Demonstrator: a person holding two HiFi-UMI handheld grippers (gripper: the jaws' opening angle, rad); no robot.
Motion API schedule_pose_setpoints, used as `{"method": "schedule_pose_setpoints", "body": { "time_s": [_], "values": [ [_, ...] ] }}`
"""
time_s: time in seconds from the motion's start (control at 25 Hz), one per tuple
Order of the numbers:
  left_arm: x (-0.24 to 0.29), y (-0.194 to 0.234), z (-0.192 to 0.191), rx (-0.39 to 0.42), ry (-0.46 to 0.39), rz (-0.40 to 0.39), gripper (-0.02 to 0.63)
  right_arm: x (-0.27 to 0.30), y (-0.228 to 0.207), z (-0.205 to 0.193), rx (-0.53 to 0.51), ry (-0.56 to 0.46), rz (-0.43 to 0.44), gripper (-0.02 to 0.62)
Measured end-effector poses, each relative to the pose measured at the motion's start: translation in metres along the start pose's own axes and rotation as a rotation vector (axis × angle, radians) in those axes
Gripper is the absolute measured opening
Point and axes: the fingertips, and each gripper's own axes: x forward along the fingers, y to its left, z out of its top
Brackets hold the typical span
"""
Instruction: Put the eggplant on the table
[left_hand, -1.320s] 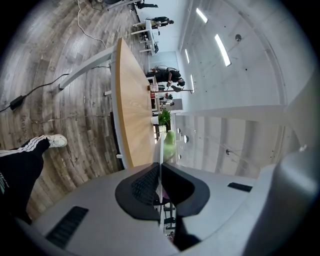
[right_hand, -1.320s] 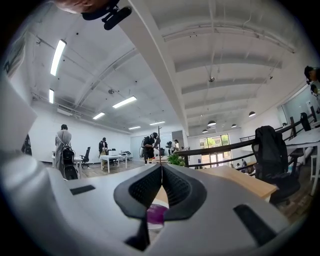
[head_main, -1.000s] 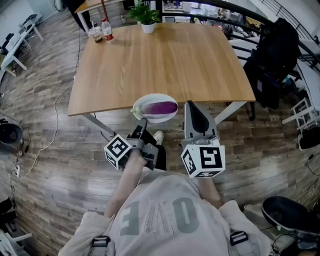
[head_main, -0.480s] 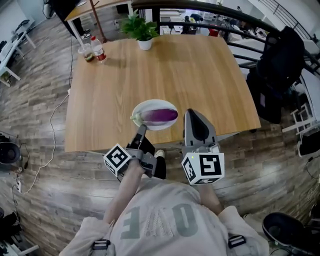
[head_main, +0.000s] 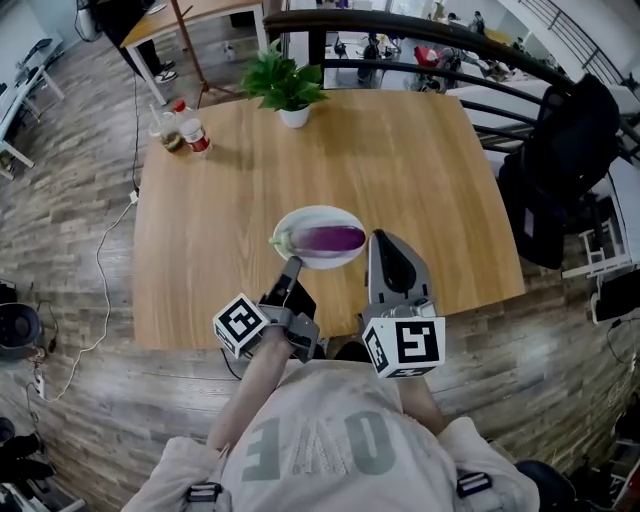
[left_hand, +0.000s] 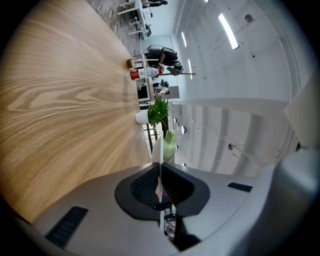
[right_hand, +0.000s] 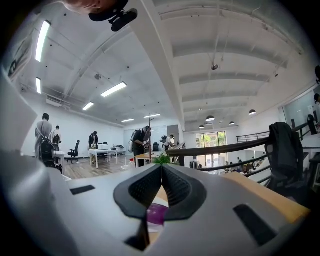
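Wooden table (head_main: 420, 150), plank floor (head_main: 70, 230), open office.
We are clamping the white plate (head_main: 320, 210) by its rim in the left gripper (head_main: 292, 265), the eggplant (head_main: 332, 238) lying on it above the table; the right gripper (head_main: 378, 240) is sitting clenched, empty.

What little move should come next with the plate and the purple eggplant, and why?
Probably lower the round white plate onto the light wooden table: the left gripper clamps its rim, the long purple eggplant lies on it, and it hangs over the tabletop. The right gripper is shut, empty.
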Motion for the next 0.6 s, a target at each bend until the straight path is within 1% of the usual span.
{"method": "schedule_pose_setpoints", "body": {
  "time_s": [0.24, 0.4, 0.6],
  "values": [
    [0.023, 0.004, 0.001, -0.01, -0.009, 0.014, 0.021, 0.015, -0.013, 0.0, 0.007, 0.015, 0.01, 0.018],
    [0.039, 0.007, -0.002, -0.053, -0.03, 0.016, 0.02, 0.021, -0.024, 0.003, -0.012, 0.021, 0.031, 0.018],
    [0.05, 0.008, 0.002, -0.044, -0.063, 0.005, 0.021, 0.021, -0.041, 0.002, -0.038, 0.031, 0.048, 0.018]
  ]
}}
